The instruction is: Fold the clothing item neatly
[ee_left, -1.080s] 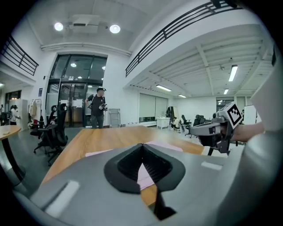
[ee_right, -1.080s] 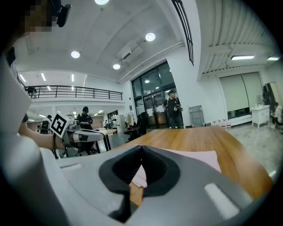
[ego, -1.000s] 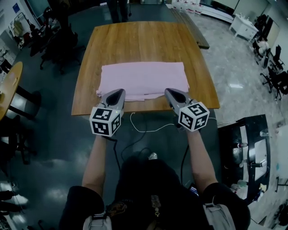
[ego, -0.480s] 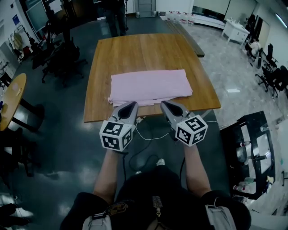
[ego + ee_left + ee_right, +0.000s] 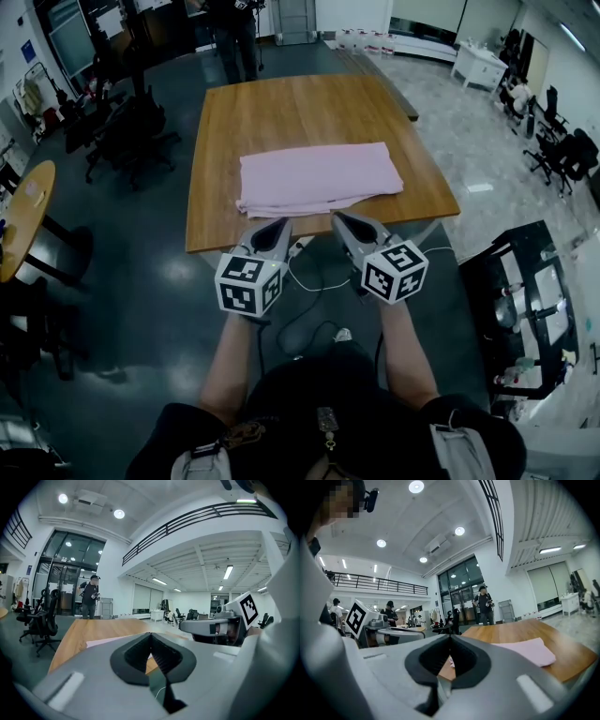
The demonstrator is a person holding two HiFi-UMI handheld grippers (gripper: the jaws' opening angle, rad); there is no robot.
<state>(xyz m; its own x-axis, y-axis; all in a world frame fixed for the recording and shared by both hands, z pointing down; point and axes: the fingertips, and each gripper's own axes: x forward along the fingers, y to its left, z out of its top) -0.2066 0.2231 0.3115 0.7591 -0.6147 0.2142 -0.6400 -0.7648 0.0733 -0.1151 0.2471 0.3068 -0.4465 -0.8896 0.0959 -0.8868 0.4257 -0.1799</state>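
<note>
The pink garment [image 5: 319,178] is lying folded into a flat rectangle on the wooden bench [image 5: 281,103], in the half nearer to the wearer of the camera, with its front side close to the near edge. The left tool [image 5: 277,226] and the right tool [image 5: 340,219] are hovering side by side just off that near edge, above the dark floor [image 5: 141,281]. They are pointing toward the garment without touching it. Both tools are clenched, the jaws pressed together with nothing between them. Beyond the far edge a person [image 5: 232,28] is standing.
</note>
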